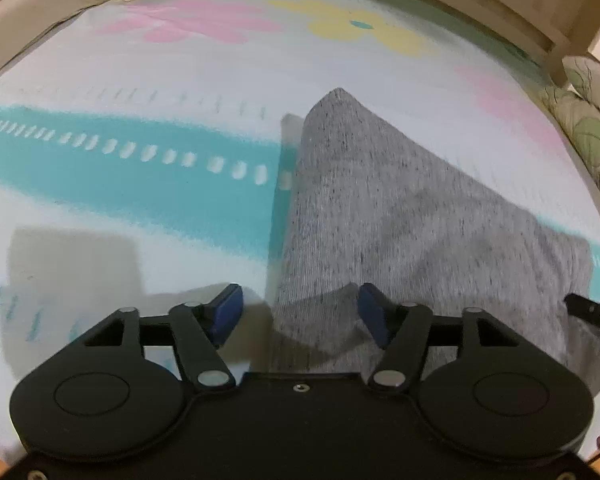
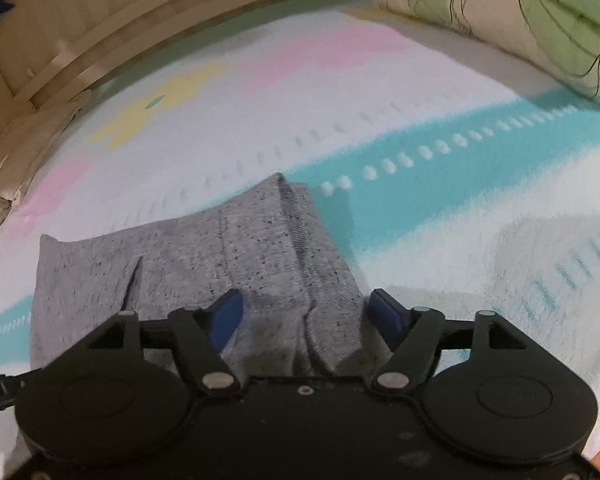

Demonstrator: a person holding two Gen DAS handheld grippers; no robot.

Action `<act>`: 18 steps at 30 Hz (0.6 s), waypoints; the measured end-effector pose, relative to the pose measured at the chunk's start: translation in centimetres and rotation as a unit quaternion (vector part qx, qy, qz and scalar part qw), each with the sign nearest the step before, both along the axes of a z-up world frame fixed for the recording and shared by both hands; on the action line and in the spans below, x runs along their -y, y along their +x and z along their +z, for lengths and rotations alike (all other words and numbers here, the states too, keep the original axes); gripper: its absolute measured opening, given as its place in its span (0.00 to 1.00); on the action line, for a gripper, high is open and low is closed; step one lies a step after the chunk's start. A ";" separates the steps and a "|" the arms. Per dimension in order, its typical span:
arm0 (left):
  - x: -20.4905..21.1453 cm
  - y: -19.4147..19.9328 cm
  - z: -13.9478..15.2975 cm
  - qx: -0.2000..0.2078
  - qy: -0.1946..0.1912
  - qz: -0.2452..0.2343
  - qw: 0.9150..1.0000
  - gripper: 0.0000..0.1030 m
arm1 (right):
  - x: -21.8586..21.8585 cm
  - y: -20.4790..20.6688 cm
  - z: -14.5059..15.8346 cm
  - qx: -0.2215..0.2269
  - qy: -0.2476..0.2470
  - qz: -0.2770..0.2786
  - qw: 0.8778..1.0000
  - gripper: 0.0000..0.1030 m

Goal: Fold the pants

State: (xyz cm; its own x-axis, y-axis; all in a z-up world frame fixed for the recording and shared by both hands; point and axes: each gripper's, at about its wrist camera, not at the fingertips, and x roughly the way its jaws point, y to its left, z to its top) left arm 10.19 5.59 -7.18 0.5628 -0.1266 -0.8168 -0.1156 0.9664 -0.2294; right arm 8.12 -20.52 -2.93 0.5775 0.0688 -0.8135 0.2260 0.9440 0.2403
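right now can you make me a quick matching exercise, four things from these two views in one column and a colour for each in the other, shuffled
Things:
1. pants
2. fingers of the left gripper
3. flower with a teal centre
4. pillow

Colours:
A. cream with green leaves
B. yellow
C. speckled grey
D. blue

Pairs: 1-C, 2-D, 3-B, 4-A
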 end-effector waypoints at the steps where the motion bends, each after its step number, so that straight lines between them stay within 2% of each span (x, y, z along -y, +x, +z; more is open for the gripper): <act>1: 0.1 0.3 -0.1 0.003 0.002 0.001 1.000 0.68 | 0.1 0.2 -0.2 0.002 0.000 0.000 1.000 0.76; 4: 0.5 0.9 -0.3 0.010 0.012 -0.003 1.000 0.74 | 0.3 0.5 -0.4 0.009 0.001 0.002 1.000 0.80; 8: 0.7 2.0 -0.7 0.009 0.013 -0.012 1.000 0.84 | 1.1 1.5 -1.5 0.021 0.028 -0.001 0.999 0.85; 11: 0.4 2.6 -0.6 -0.009 0.000 -0.021 1.000 0.83 | 1.2 1.4 -1.6 0.031 0.039 -0.006 0.999 0.86; 13: 0.0 2.8 -0.4 -0.012 -0.018 -0.026 0.999 0.71 | 1.2 1.3 -1.7 0.032 0.062 0.004 0.998 0.86; 15: -0.3 2.6 -0.4 -0.009 -0.066 -0.047 0.997 0.37 | 0.9 1.4 -1.4 0.026 0.077 0.024 0.996 0.83; 16: -0.5 2.4 -0.4 -0.010 -0.079 -0.045 0.996 0.31 | 0.4 1.5 -1.2 0.021 0.073 0.038 0.996 0.78; 17: -0.6 2.2 -0.3 -0.007 -0.077 -0.040 0.996 0.18 | -0.2 1.5 -0.9 0.019 0.062 0.050 0.997 0.61; 18: -0.7 1.9 0.0 0.001 -0.074 -0.044 0.996 0.15 | -0.9 1.5 -0.5 0.018 0.044 0.057 0.997 0.50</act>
